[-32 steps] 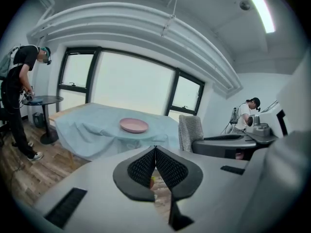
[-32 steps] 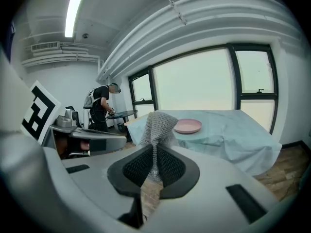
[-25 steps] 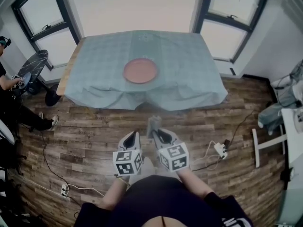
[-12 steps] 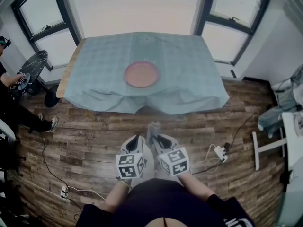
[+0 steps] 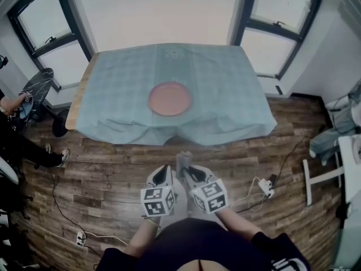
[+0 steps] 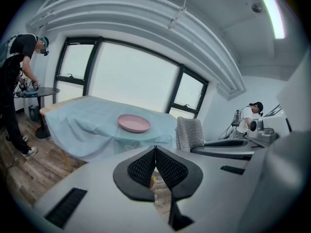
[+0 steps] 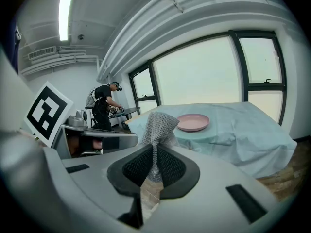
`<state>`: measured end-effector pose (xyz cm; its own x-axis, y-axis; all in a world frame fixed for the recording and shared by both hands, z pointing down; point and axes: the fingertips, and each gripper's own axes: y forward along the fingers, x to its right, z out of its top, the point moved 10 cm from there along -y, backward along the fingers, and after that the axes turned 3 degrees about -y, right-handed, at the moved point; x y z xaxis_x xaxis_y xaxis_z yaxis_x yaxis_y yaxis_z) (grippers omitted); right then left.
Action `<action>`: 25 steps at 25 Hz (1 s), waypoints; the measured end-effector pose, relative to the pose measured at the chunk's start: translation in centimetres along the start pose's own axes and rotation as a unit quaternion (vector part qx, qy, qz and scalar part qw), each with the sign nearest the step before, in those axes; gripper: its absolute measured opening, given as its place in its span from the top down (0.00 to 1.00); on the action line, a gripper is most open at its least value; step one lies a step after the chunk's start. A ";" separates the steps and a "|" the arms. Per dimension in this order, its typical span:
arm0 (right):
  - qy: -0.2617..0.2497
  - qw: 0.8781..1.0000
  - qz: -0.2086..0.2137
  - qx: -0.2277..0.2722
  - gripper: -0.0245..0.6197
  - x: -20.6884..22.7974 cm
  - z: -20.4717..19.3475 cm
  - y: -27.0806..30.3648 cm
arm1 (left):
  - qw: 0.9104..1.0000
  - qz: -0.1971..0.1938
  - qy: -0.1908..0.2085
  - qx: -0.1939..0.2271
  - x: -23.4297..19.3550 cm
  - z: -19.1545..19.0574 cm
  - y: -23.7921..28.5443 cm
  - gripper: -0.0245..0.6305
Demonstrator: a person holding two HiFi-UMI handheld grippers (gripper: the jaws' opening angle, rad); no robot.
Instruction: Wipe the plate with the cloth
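Plate (image 5: 170, 99) sits centred on counter (image 5: 75, 103), pink, on blue cover (image 5: 225, 95). Right tool (image 7: 154, 153) clamped on grey cloth (image 7: 159, 123), which stands up from jaws. Left tool (image 6: 155, 150) closed, nothing in it. Both tools over wood floor (image 5: 113, 168), well short of counter.

Light: soft, even daylight from the windows (image 7: 204, 72) beyond the table's far edge, panes blown out white. Ceiling strip lamp (image 7: 63, 8) lit, glaring. Shadows: faint, below the tablecloth (image 5: 225, 83). Distortion: heavy fisheye bending, with black corners in both gripper views.
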<state>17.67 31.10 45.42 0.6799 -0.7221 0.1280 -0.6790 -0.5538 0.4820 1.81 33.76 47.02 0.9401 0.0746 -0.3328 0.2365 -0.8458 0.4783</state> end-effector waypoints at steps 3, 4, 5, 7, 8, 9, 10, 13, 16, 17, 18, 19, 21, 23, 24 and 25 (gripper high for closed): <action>-0.002 1.000 0.001 -0.004 0.91 1.2 1.0 1.4 | 1.000 -0.002 -0.002 -0.001 -0.6 1.2 1.6 0.94; -0.003 1.000 0.001 -0.004 0.91 1.6 1.4 2.0 | 1.000 -0.002 -0.002 -0.001 -0.9 1.6 2.1 0.94; -0.003 1.000 0.001 -0.004 0.91 2.0 1.8 2.6 | 1.000 -0.002 -0.002 -0.001 -1.3 2.1 2.7 0.94; -0.004 1.000 0.000 -0.004 0.91 2.8 2.6 3.9 | 1.000 -0.001 -0.002 -0.001 -2.0 2.9 3.9 0.94; -0.005 1.000 0.000 -0.004 0.91 3.2 3.0 4.5 | 1.000 -0.002 -0.002 -0.002 -2.4 3.3 4.6 0.94; -0.005 1.000 -0.001 -0.004 0.91 3.6 3.4 5.1 | 1.000 -0.002 -0.002 -0.002 -2.7 3.7 5.2 0.94; -0.005 1.000 -0.002 -0.004 0.91 4.1 3.9 5.8 | 1.000 -0.002 -0.003 -0.003 -3.1 4.2 5.9 0.94; -0.005 1.000 -0.006 -0.002 0.91 5.4 5.3 7.8 | 1.000 -0.003 -0.006 -0.004 -4.4 5.6 8.0 0.94; -0.005 1.000 -0.016 0.002 0.91 6.9 6.9 9.7 | 1.000 -0.006 -0.009 -0.007 -5.6 7.2 10.3 0.94; -0.005 1.000 -0.020 0.006 0.91 7.4 7.4 10.3 | 1.000 -0.007 -0.009 -0.009 -6.0 7.7 11.0 0.94; -0.006 1.000 -0.023 0.009 0.91 7.8 7.9 10.9 | 1.000 -0.009 -0.008 -0.010 -6.4 8.3 11.7 0.94; -0.006 1.000 -0.026 0.010 0.91 8.2 8.5 11.5 | 1.000 -0.010 -0.007 -0.012 -6.7 8.9 12.3 0.94; -0.004 0.999 -0.031 0.009 0.91 9.0 9.4 12.7 | 1.000 -0.013 -0.005 -0.013 -7.5 10.1 13.5 0.94; 0.001 0.999 -0.035 0.005 0.91 9.7 10.4 13.8 | 1.000 -0.015 -0.004 -0.015 -8.3 11.2 14.8 0.94; 0.003 0.999 -0.036 0.003 0.91 10.0 10.9 14.4 | 1.000 -0.016 -0.005 -0.016 -8.7 11.7 15.4 0.94; 0.003 0.999 -0.038 0.003 0.91 10.3 11.4 14.9 | 1.000 -0.016 -0.004 -0.019 -9.1 12.2 16.0 0.94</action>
<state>11.42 10.65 44.10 0.7318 -0.6745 0.0970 -0.6265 -0.6099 0.4853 -5.92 13.13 47.79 0.9297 0.0970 -0.3554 0.2758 -0.8228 0.4969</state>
